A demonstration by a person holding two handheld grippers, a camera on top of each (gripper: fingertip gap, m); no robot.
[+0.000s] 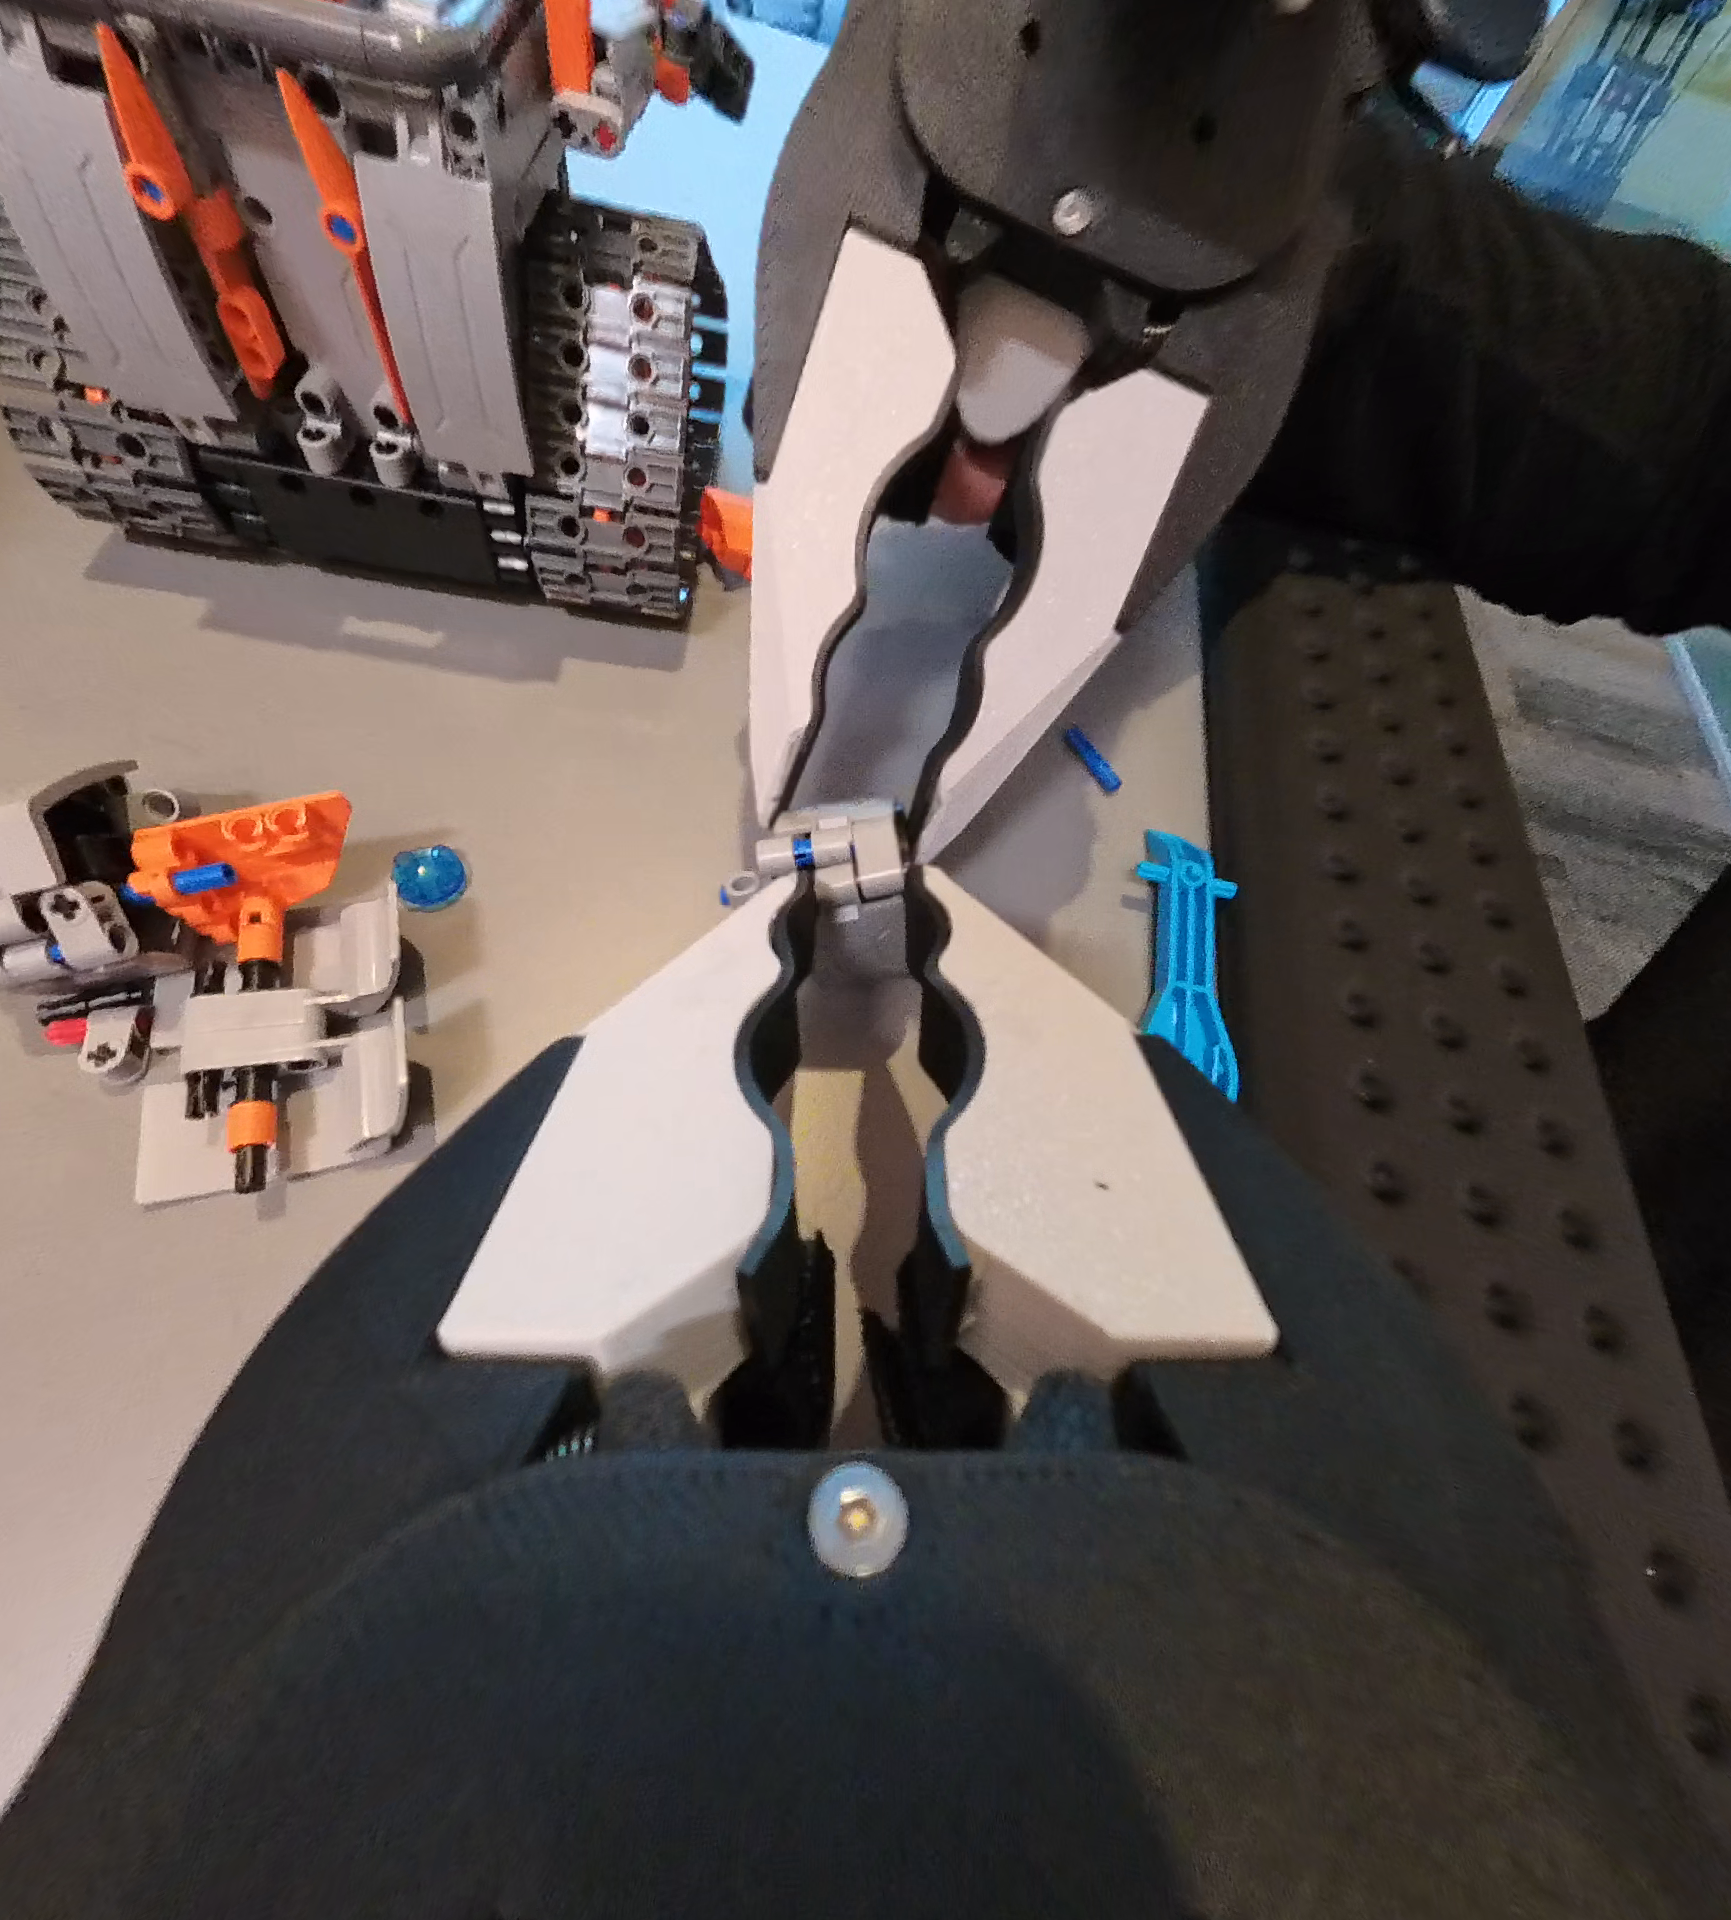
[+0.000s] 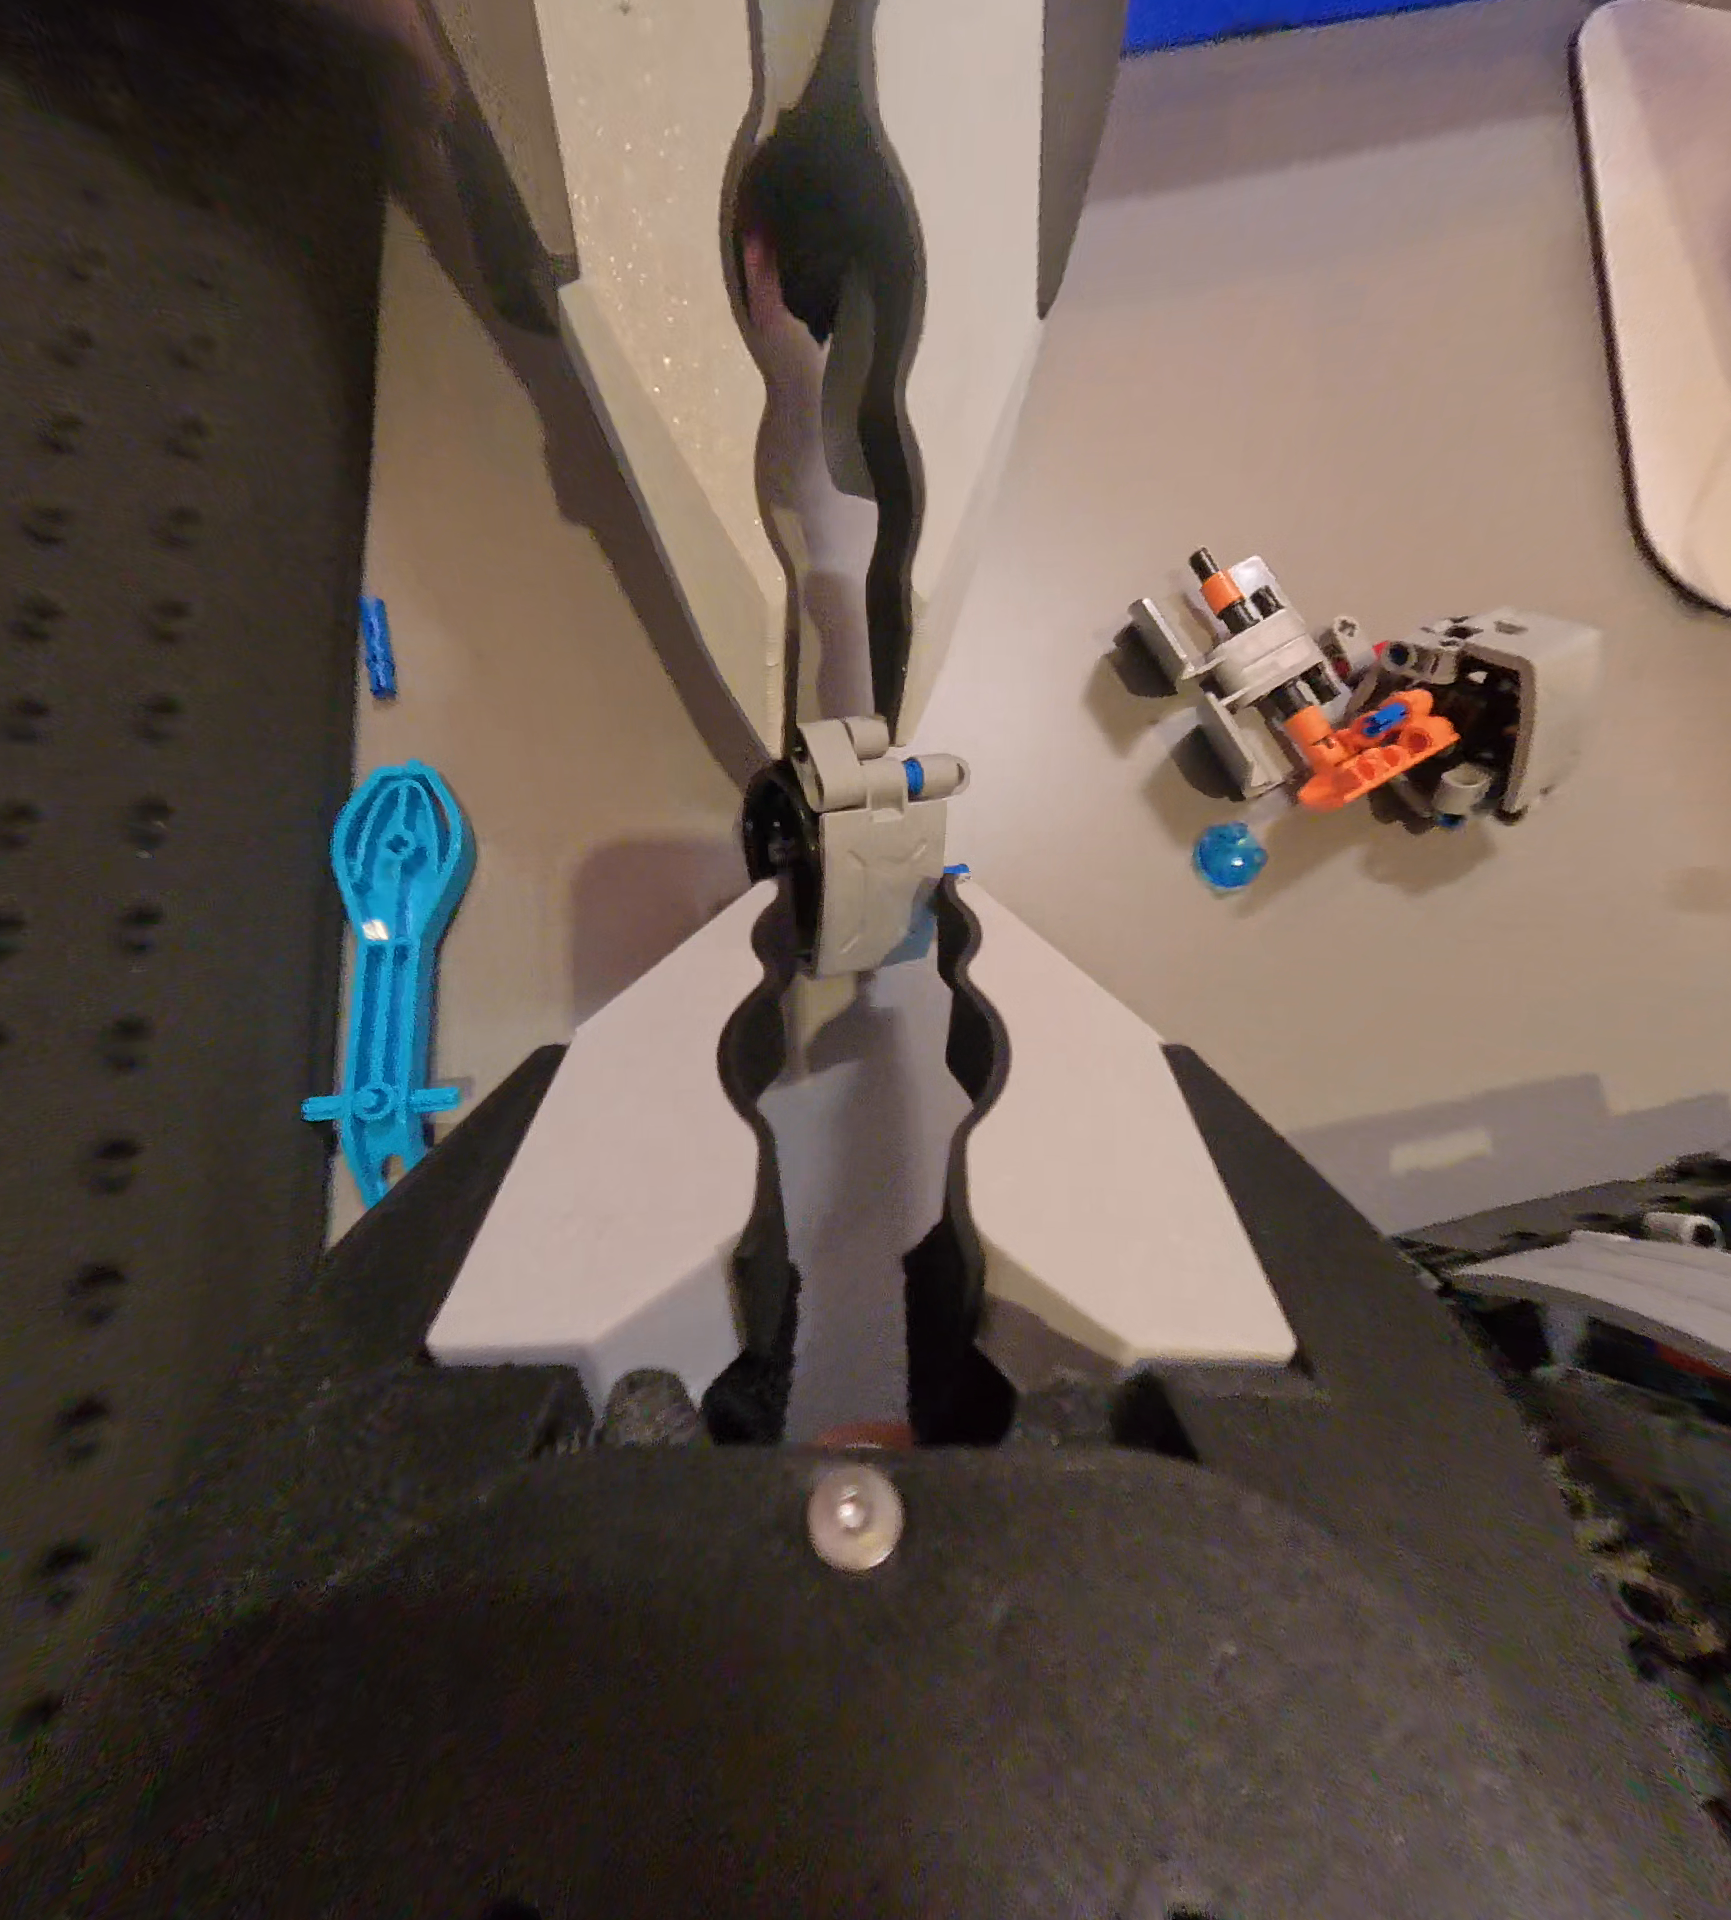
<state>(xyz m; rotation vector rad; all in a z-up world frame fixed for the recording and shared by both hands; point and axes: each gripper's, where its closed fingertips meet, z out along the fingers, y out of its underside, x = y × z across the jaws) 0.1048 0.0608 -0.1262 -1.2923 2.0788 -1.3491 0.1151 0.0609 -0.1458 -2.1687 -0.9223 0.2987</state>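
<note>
The left gripper (image 1: 845,883) and the right gripper (image 2: 856,914) are meeting tip to tip at the centre of both wrist views, and both are clamping the same small grey brick assembly (image 2: 866,831) between them. In the right wrist view this assembly is sitting just above centre: a grey shield-shaped panel, a black ring behind it and a blue pin through a grey connector at its top. The right gripper's jaws are closing on the lower part of the panel, while the left gripper, entering from the top of that frame, is pinching the upper connector. In the left wrist view the same assembly (image 1: 840,847) is appearing at centre, seized from below by the left gripper and from above by the right one.

White lettering is showing on a dark item at the upper left edge of the left wrist view; it is cut off.

On the grey desk (image 1: 549,727), a cluster of grey, orange and black brick parts (image 1: 186,966) is lying at middle left of the left wrist view, with a translucent blue dome (image 1: 430,878) just beside it. A large tracked model (image 1: 321,312) in grey, orange and black is standing at upper left. A light blue lever-shaped tool (image 1: 1188,956) and a loose blue pin (image 1: 1092,758) are lying right of centre, next to a black perforated mat (image 1: 1463,1039).
</note>
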